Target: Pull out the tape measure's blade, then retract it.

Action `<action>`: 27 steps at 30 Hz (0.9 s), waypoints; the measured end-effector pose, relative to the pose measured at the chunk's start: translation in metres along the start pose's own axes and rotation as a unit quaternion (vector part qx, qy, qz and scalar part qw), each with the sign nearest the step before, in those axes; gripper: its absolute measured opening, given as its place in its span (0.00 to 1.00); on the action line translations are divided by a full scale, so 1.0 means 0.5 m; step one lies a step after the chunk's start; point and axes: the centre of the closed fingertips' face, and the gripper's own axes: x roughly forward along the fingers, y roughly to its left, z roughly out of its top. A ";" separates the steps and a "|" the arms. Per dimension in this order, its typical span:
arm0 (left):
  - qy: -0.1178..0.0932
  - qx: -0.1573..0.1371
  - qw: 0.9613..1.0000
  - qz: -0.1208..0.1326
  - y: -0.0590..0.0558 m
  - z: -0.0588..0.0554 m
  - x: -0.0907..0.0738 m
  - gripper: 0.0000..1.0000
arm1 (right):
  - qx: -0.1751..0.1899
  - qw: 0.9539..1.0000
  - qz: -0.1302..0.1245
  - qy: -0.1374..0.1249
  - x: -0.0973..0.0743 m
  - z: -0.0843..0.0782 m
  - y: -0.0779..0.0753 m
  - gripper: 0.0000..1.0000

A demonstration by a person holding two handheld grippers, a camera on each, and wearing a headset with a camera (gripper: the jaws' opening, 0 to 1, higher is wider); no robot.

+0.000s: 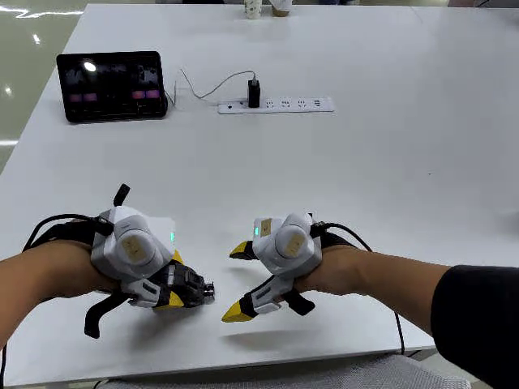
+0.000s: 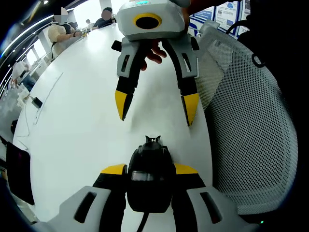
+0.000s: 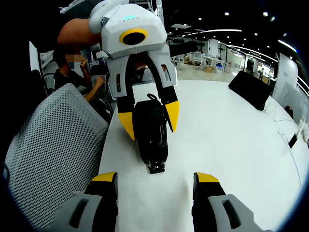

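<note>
table (image 1: 365, 162): wide white top, and all the action is down at six o'clock by the near edge.
mesh chair (image 2: 246, 121): grey mesh, just off the table's edge. the gripper views bring it up big, where the head view offers a sliver at six o'clock.
tablet (image 1: 111, 85): lit screen at ten o'clock, well apart from the work. the head view reads it plainly, the left gripper view catches a dark corner.
power strip (image 1: 280, 104): at twelve o'clock with a charger plugged in, far off.
right tongs (image 1: 235, 281): spread wide and holding nothing, at three o'clock of the tape measure, tips pointing at it.
left tongs (image 1: 180, 285): clamped on the tape measure, one yellow tip on each flat side.
tape measure (image 3: 151, 133): black case held just over the table at six o'clock, its mouth facing the right tongs. i'd judge it a hard, compact, fairly light shell, smooth enough to twist under pull, so the flat-side clamp looks right.
blade hook (image 3: 156, 168): small tab poking out at the mouth, blade not drawn. that's the place to pinch; expect a thin, springy blade that snaps back. the right gripper view shows it dead ahead between its own tips, while the head view leaves it a speck.
</note>
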 end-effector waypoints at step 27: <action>-0.006 -0.011 1.000 0.004 0.004 -0.005 0.003 0.30 | -0.064 0.997 -0.010 0.033 0.072 -0.001 -0.009 0.13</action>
